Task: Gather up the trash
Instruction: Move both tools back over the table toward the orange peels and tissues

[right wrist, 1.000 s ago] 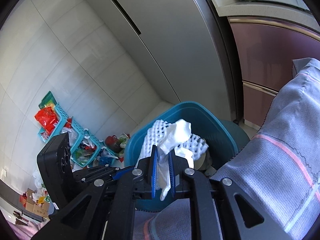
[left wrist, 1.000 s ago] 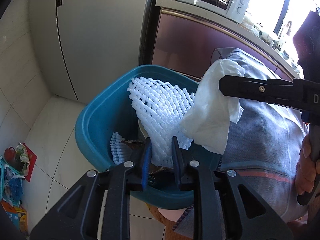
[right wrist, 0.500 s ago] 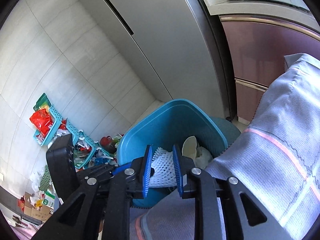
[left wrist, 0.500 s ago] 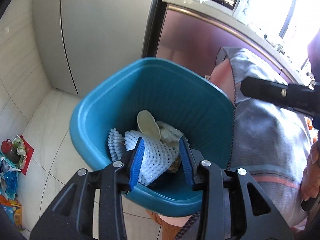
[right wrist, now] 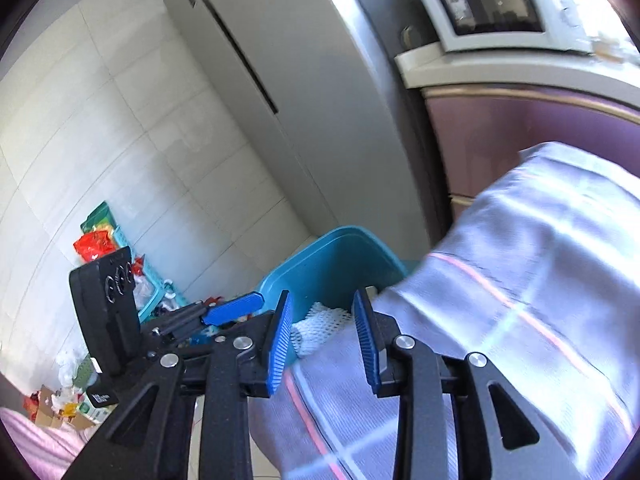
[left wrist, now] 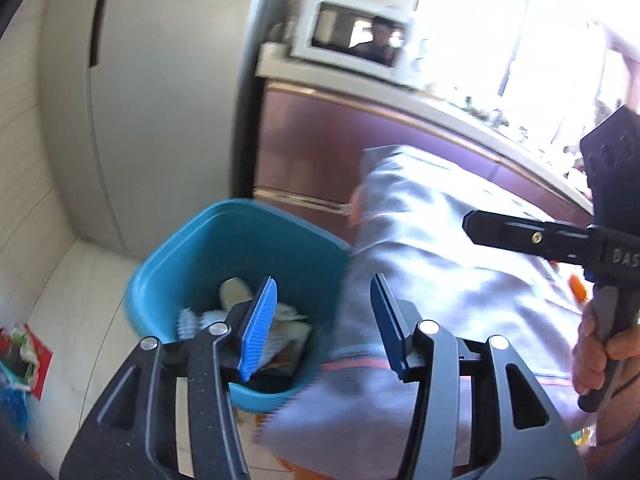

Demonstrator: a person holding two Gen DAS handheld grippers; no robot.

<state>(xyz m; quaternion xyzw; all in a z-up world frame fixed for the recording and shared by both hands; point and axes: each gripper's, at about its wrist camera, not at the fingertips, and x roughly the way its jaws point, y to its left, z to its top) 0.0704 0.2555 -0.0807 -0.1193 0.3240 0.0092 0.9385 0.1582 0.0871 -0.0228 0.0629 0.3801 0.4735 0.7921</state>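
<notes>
A tall grey refrigerator (left wrist: pixel 132 120) fills the upper left of the left wrist view and the upper middle of the right wrist view. To its right stands a purple-fronted kitchen cabinet (left wrist: pixel 320 152) under a pale countertop, with a white microwave (right wrist: pixel 492 8) on top near the upper right of the right wrist view. A grey cloth with thin pink stripes (right wrist: pixel 520 280) covers the lower right of both views, its edge reaching the bin's right rim.

A teal plastic bin (left wrist: pixel 240 240) sits on the pale tiled floor, left of centre in the left wrist view and just below centre in the right wrist view. Inside it lies the trash: white foam netting (right wrist: pixel 320 320), a pale curved scrap (left wrist: pixel 234 292) and crumpled white paper; the details are blurred.

The left gripper (left wrist: pixel 324 320) occupies the bottom of its own view, its blue-padded jaws opening to a medium gap with nothing between them, above the bin's near rim. The right gripper (right wrist: pixel 322 340) sits at the bottom of its view, jaws opening to a narrower gap, also holding nothing, over the cloth's edge and the bin. A hand (left wrist: pixel 600 352) grips its handle at the right edge of the left wrist view.

Baskets of colourful clutter (right wrist: pixel 116 248) stand at the left against the tiled wall.
</notes>
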